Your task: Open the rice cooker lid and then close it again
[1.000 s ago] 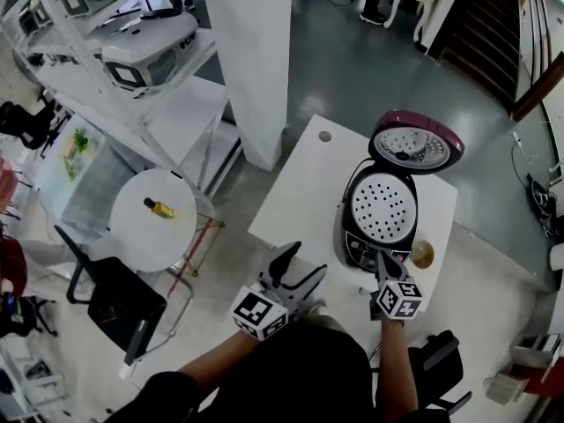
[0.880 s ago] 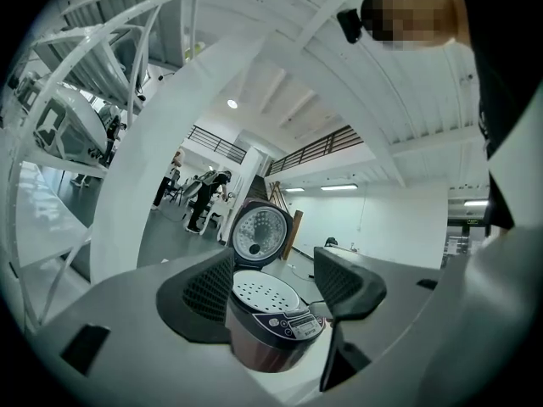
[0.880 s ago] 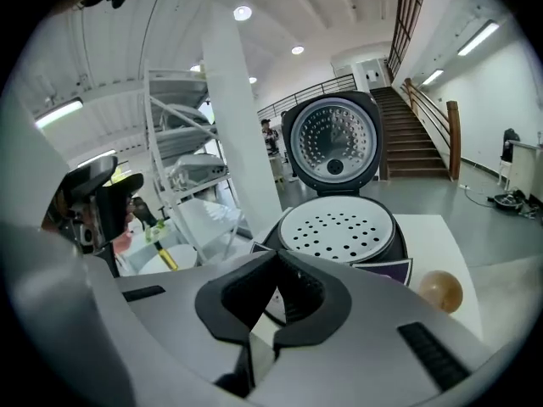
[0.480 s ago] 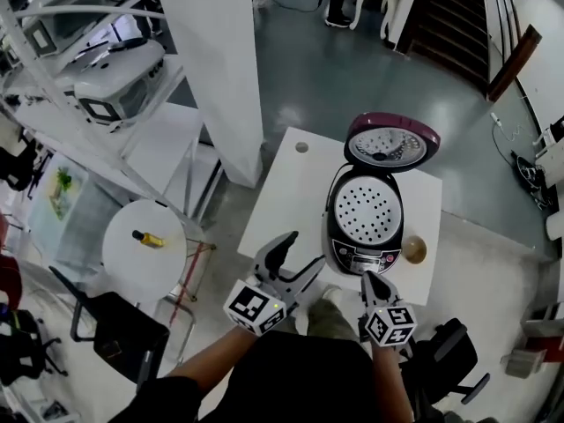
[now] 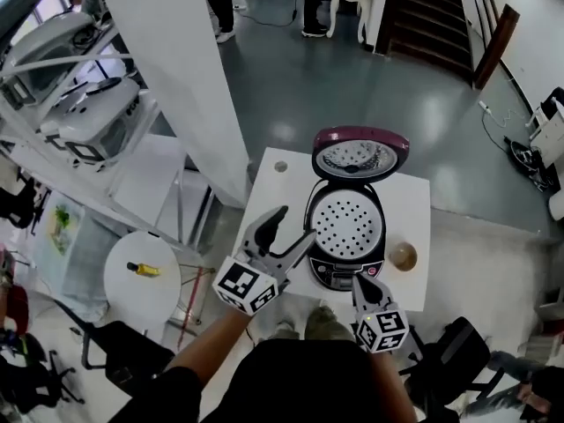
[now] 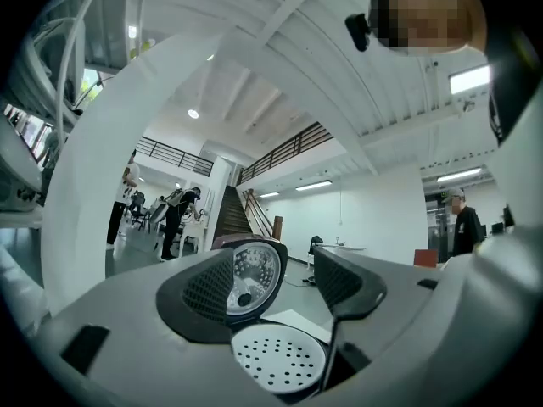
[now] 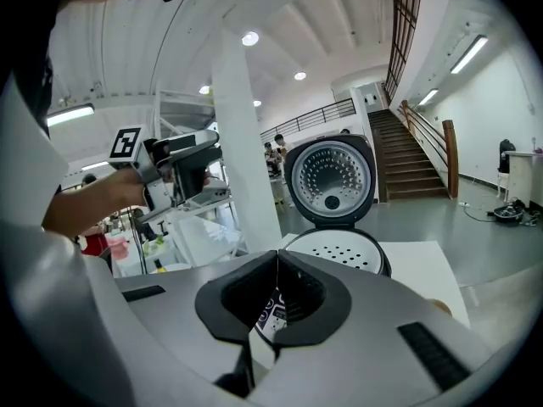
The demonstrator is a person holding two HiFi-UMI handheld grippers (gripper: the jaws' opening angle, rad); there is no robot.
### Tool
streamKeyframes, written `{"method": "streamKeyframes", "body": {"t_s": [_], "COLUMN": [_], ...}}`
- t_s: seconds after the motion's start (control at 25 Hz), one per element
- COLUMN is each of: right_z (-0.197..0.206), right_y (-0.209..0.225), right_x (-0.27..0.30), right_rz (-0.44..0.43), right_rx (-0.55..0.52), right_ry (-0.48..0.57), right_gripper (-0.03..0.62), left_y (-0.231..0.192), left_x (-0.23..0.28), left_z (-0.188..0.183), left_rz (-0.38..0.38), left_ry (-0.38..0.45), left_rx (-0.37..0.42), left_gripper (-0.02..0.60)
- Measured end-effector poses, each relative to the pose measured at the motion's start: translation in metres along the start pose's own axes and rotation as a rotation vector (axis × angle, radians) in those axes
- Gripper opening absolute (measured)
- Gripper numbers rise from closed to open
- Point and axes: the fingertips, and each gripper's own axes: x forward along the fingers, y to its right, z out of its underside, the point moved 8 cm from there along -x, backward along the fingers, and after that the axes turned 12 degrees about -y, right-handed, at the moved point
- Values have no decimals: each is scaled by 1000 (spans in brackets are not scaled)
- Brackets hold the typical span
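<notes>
The rice cooker point(image 5: 345, 229) stands on the white table point(image 5: 418, 203) with its maroon lid point(image 5: 360, 153) upright and open. A white perforated inner plate point(image 5: 347, 221) covers the pot. My left gripper point(image 5: 292, 226) is open and empty, held up at the cooker's left side. Through its jaws in the left gripper view point(image 6: 276, 288) I see the lid's underside point(image 6: 252, 275) and the plate point(image 6: 278, 359). My right gripper point(image 5: 360, 282) is shut and empty, just in front of the cooker's control panel. In the right gripper view point(image 7: 277, 271) the lid point(image 7: 331, 175) faces me.
A small brown bowl point(image 5: 404, 256) sits on the table right of the cooker. A white pillar point(image 5: 176, 77) rises left of the table. Further left are metal shelves point(image 5: 79, 104) and a round white table point(image 5: 141, 280) with a yellow bottle point(image 5: 143, 270). Stairs point(image 5: 432, 7) lie beyond.
My left gripper has risen and moved up beside the cooker's left side. My right gripper has lifted off the front panel. The lid stays open throughout.
</notes>
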Motion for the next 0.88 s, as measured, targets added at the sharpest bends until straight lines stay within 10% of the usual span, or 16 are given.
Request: {"method": "streamKeyframes", "body": {"t_s": [0.48, 0.88], "right_z": [-42, -69], "right_y": [42, 72], "right_x": [32, 58], "right_rz": [-55, -117], "right_rx": [22, -14], "right_ry": [40, 36], "right_gripper": [0, 0], "left_y": [-41, -79], "left_x": [90, 175], "left_z": [-78, -102], "left_rz": [36, 116], "left_ry": [16, -168], "left_rx": [58, 175], "left_gripper": [275, 275]}}
